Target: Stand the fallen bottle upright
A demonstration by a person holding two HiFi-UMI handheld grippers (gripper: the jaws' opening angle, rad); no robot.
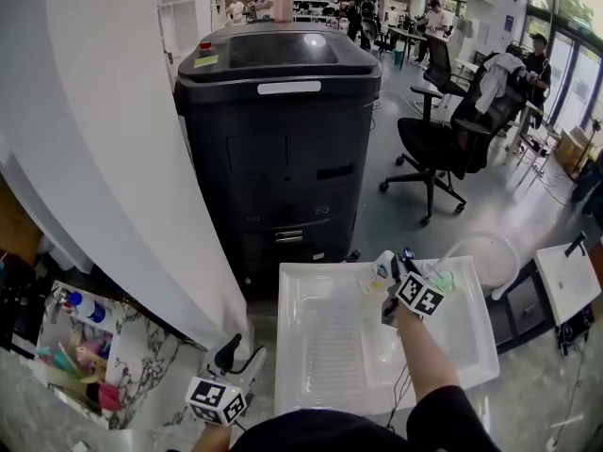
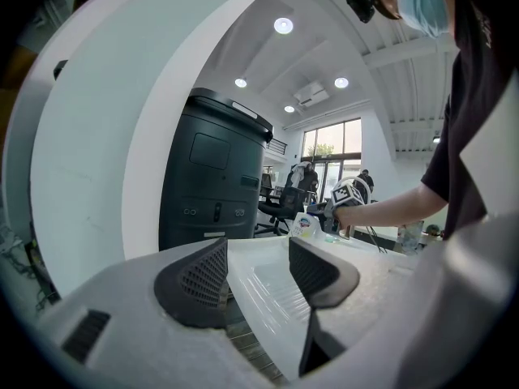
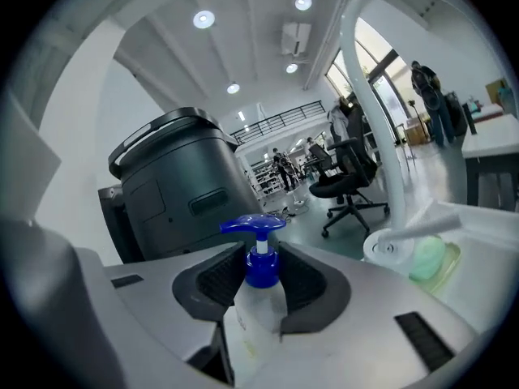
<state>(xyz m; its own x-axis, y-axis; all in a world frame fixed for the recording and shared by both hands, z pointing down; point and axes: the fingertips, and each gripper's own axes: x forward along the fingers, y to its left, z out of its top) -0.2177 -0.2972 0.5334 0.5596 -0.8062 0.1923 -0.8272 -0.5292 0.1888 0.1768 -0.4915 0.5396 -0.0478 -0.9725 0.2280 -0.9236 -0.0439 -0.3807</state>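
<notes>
The right claw (image 3: 261,266) pinches the pump bottle (image 3: 259,297) by its shoulders just under the blue pump, and the bottle sits upright between the pads. In the head view it is over the far edge of the white basin (image 1: 320,384), at about 1 o'clock. Just beside it at 3 o'clock are the arched white tap (image 3: 379,128) and a pale green lump (image 3: 427,259). A tall black cabinet (image 1: 278,149) stands at 12 o'clock, with an office chair (image 1: 435,144) at 2 o'clock. The left claw (image 2: 258,272) is spread and empty at 7 o'clock, near the basin's near corner.
</notes>
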